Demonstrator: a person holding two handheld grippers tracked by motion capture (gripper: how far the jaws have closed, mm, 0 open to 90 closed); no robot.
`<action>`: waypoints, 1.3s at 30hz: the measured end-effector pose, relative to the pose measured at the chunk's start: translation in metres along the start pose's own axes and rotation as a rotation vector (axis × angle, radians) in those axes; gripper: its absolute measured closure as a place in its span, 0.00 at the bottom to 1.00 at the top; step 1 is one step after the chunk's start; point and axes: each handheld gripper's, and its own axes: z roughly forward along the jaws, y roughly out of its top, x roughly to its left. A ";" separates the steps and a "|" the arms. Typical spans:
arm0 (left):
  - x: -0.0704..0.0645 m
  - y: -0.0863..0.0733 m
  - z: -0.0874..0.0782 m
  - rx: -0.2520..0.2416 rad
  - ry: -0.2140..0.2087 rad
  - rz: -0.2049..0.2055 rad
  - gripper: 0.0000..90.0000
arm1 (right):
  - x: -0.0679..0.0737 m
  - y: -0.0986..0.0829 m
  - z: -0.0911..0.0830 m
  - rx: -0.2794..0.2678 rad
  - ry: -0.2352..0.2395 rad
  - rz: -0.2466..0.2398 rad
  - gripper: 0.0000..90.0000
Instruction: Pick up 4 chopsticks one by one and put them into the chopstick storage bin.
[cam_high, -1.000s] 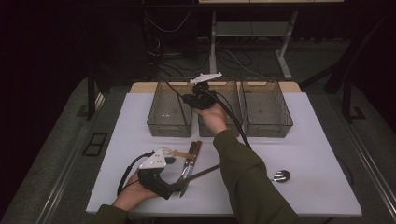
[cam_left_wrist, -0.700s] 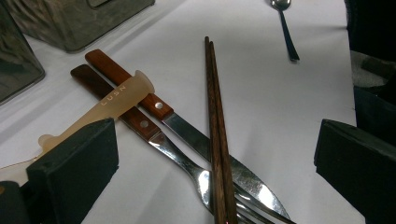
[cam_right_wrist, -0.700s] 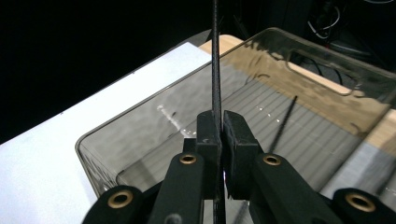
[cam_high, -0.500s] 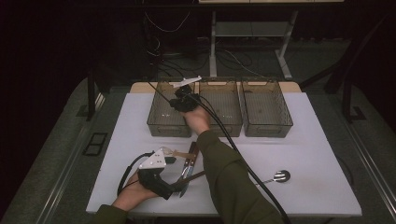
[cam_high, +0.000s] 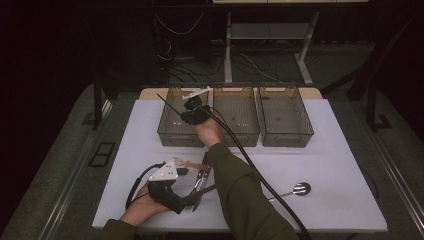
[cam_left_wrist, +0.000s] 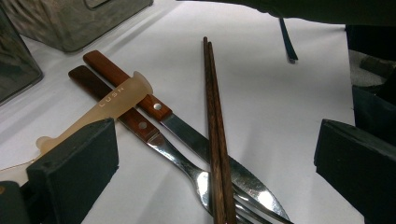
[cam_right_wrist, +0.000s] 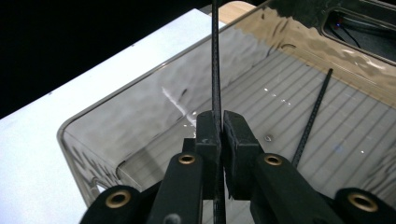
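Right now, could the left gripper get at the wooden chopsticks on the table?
Probably yes: the left gripper is open, and the wooden chopsticks lie between its jaws atop the knife and fork, with nothing covering them.

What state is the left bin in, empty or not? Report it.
Not empty: one black chopstick already lies on the left bin floor, while the right gripper holds another black chopstick above it.

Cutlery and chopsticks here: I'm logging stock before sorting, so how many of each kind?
Black chopsticks: 2
Brown chopsticks: 2
Knife: 1
Fork: 1
Metal spoon: 1
Plastic utensil: 1
Total: 8
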 end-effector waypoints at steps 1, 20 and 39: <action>0.000 0.000 0.000 0.000 0.000 0.000 0.00 | 0.000 0.000 0.000 0.001 0.000 0.012 0.88; 0.001 0.000 0.000 0.005 0.005 0.008 0.00 | -0.009 0.002 -0.025 -0.027 0.021 0.038 0.41; 0.001 -0.001 0.001 0.013 0.019 0.006 0.00 | -0.018 -0.028 -0.094 -0.068 0.078 -0.075 0.29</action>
